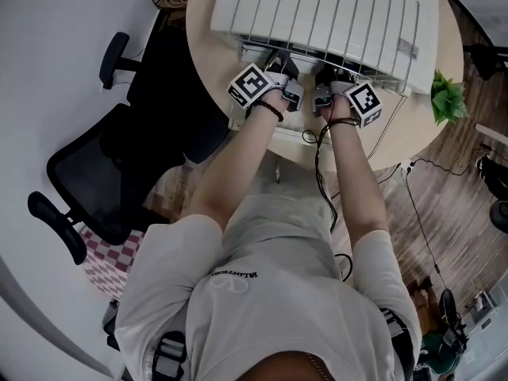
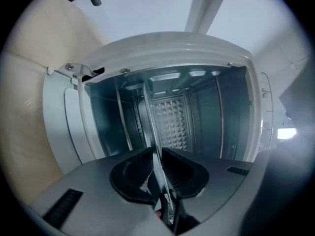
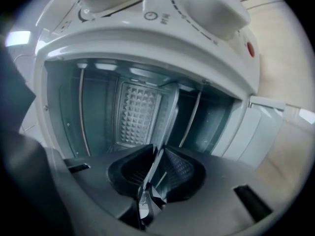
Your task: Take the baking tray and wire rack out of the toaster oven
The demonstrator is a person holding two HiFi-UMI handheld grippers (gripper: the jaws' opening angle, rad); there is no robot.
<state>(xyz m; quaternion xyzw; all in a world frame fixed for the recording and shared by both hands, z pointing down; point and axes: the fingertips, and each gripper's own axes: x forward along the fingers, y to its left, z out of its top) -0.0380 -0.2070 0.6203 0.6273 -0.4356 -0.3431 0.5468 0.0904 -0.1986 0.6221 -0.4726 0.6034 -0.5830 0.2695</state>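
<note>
In the head view the person is leaning over a round beige table with both arms stretched to the front of a white toaster oven. The left gripper and the right gripper are sitting side by side at its mouth, with a black office chair standing off the table's left edge and a small green plant at its right edge. In the left gripper view (the picture is turned on its side, so the oven's floor is at the left) the jaws are closing tight on the thin front edge of the baking tray. The tray is running edge-on from between the pads into the cavity, about midway between two metal rods on either side and in front of the embossed back wall. The open door is hanging at the left, and the space on both faces of the tray is looking free. In the right gripper view the jaws are likewise pressing on the tray's front edge, nearly together with only the sheet between them. The tray is showing as a pale band slanting back beside the embossed panel. Two white knobs and a red lamp are lining the top of the picture, the door is lying at the right, and bare table is showing beyond it.
</note>
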